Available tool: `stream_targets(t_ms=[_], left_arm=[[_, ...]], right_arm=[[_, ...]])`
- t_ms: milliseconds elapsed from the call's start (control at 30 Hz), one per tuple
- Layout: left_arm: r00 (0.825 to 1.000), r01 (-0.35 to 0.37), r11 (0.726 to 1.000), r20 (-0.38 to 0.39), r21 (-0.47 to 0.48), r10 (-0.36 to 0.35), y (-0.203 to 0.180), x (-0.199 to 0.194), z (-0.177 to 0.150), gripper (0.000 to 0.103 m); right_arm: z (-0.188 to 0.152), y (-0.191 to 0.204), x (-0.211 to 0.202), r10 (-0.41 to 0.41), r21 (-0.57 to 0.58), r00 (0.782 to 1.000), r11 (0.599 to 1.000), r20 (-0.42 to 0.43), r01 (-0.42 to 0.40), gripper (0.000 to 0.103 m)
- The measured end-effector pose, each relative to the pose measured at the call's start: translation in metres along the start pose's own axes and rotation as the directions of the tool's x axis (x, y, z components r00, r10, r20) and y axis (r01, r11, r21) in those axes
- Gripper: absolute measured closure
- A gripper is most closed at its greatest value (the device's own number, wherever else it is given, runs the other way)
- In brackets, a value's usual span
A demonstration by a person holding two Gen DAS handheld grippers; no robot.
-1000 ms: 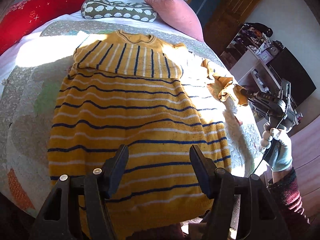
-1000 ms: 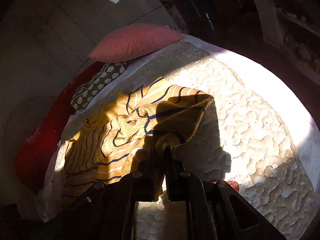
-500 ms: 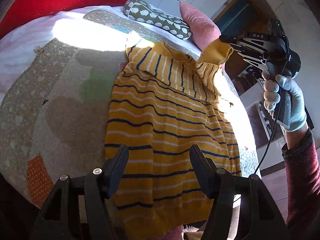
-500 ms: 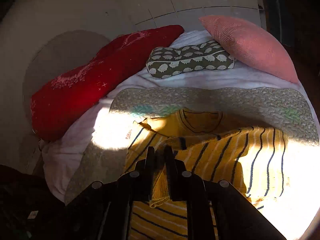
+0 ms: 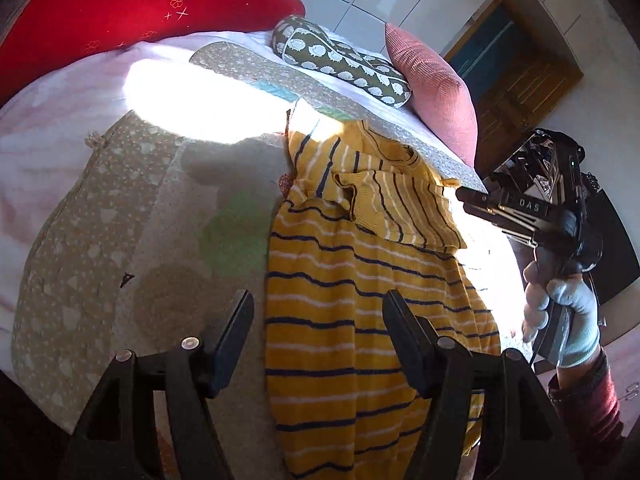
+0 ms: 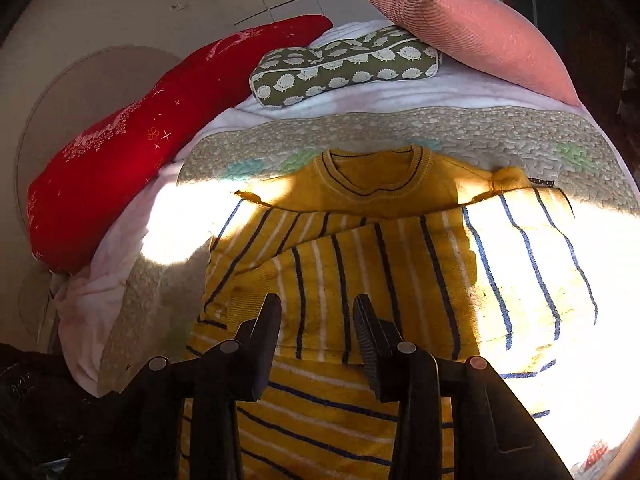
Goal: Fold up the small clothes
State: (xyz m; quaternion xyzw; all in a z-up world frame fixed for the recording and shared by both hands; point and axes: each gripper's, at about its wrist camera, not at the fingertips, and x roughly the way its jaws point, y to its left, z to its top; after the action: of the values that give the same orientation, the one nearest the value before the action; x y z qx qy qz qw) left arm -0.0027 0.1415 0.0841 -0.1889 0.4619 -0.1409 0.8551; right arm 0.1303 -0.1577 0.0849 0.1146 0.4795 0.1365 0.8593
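Note:
A yellow sweater [image 5: 360, 304] with navy and white stripes lies flat on the bed, collar [image 6: 372, 172] toward the pillows. Both sleeves [image 6: 380, 280] are folded across its chest and overlap. My left gripper [image 5: 318, 312] is open and empty above the sweater's left lower edge. My right gripper [image 6: 316, 316] is open and empty just above the folded sleeve; in the left wrist view it [image 5: 460, 194] hovers at the sweater's right shoulder.
A patterned quilt [image 5: 120, 240] covers the bed. A red pillow [image 5: 120, 12], an olive hedgehog-print cushion [image 5: 344, 64] and a pink pillow [image 5: 436, 88] line the head. Dark furniture [image 5: 612, 248] stands right of the bed. Strong sunlight glares across the quilt.
The right gripper carried the right sleeve across the chest, laid it down and opened. The left gripper shifted left, staying open.

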Motion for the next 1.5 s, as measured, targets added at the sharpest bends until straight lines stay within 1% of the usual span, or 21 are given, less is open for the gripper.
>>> stream_targets(t_ms=[67,167,233,333,400,467,500,600,700,767,833,900,1000,1100,1167,1233,1300,1333,1367,1433,1500], left_arm=[[1.000,0.006,0.999,0.007,0.043,-0.006,-0.016,0.015,0.024,0.037],[1.000,0.001,0.995,-0.017,0.105,0.001,-0.042,0.052,0.058,0.037],[0.998,-0.013,0.993,-0.060,0.120,0.020,-0.053,0.087,0.077,0.037],[0.988,-0.042,0.994,-0.147,0.103,0.057,-0.056,0.139,0.095,0.038],[0.976,-0.044,0.995,-0.210,0.084,0.060,-0.056,0.164,0.098,0.051],[0.961,-0.043,0.994,-0.266,0.103,0.069,-0.061,0.181,0.095,0.092],[0.958,-0.060,0.991,-0.273,0.121,0.091,-0.064,0.185,0.093,0.100],[0.961,-0.085,0.987,-0.251,0.138,0.118,-0.066,0.182,0.093,0.099],[0.974,-0.104,0.988,-0.187,0.114,0.125,-0.060,0.164,0.107,0.099],[0.978,-0.150,0.983,-0.132,0.103,0.163,-0.052,0.151,0.117,0.099],[0.972,-0.207,0.973,-0.093,0.099,0.216,-0.040,0.145,0.128,0.099],[0.961,-0.244,0.964,-0.106,0.109,0.256,-0.031,0.151,0.132,0.099],[0.945,-0.268,0.953,-0.153,0.137,0.288,-0.022,0.173,0.127,0.098],[0.943,-0.282,0.951,-0.148,0.126,0.299,-0.019,0.179,0.128,0.098],[0.944,-0.282,0.954,-0.149,0.104,0.296,-0.016,0.180,0.129,0.097],[0.941,-0.292,0.951,-0.148,0.100,0.304,-0.014,0.181,0.129,0.093],[0.940,-0.301,0.949,-0.140,0.100,0.312,-0.011,0.182,0.129,0.085],[0.937,-0.309,0.946,-0.141,0.094,0.320,-0.008,0.183,0.129,0.073],[0.937,-0.311,0.947,-0.140,0.083,0.320,-0.004,0.182,0.130,0.065],[0.952,-0.263,0.963,-0.149,0.052,0.268,0.004,0.174,0.131,0.064],[0.962,-0.226,0.974,-0.149,0.025,0.227,0.010,0.159,0.130,0.064]], right_arm=[[-0.016,-0.020,-0.005,-0.007,0.033,1.000,0.999,0.007,0.007,0.063],[-0.034,-0.046,-0.015,-0.009,0.080,1.000,0.997,0.022,0.007,0.063],[-0.044,-0.063,-0.024,-0.004,0.106,1.000,0.994,0.031,0.001,0.063],[-0.055,-0.080,-0.034,-0.008,0.127,0.999,0.992,0.039,0.003,0.063],[-0.060,-0.089,-0.040,-0.007,0.131,0.999,0.991,0.049,0.001,0.063],[-0.064,-0.097,-0.047,-0.004,0.134,0.998,0.991,0.064,-0.005,0.063],[-0.065,-0.100,-0.050,-0.002,0.137,0.997,0.991,0.072,-0.007,0.063],[-0.065,-0.111,-0.059,0.000,0.150,0.995,0.989,0.098,-0.015,0.063],[-0.064,-0.120,-0.065,-0.008,0.163,0.993,0.987,0.119,-0.012,0.063],[-0.064,-0.128,-0.068,-0.024,0.170,0.992,0.985,0.128,0.002,0.063],[-0.063,-0.138,-0.067,-0.032,0.189,0.991,0.982,0.128,0.007,0.063],[-0.062,-0.146,-0.064,-0.035,0.212,0.991,0.977,0.132,0.006,0.063],[-0.049,-0.153,-0.062,-0.041,0.244,0.985,0.970,0.169,-0.002,0.063],[-0.026,-0.153,-0.054,-0.003,0.270,0.979,0.961,0.205,-0.054,0.063],[-0.012,-0.151,-0.040,0.030,0.276,0.980,0.958,0.194,-0.084,0.063],[-0.004,-0.156,-0.021,0.056,0.298,0.985,0.949,0.163,-0.103,0.063],[0.000,-0.165,-0.001,0.038,0.326,0.992,0.942,0.120,-0.076,0.063],[0.000,-0.171,0.010,0.016,0.339,0.997,0.940,0.080,-0.042,0.063],[-0.002,-0.178,0.017,0.000,0.352,0.999,0.936,0.054,-0.019,0.064],[-0.004,-0.181,0.014,0.018,0.367,0.997,0.929,0.080,-0.046,0.064],[-0.006,-0.175,-0.003,0.011,0.357,0.993,0.933,0.114,-0.051,0.063]])
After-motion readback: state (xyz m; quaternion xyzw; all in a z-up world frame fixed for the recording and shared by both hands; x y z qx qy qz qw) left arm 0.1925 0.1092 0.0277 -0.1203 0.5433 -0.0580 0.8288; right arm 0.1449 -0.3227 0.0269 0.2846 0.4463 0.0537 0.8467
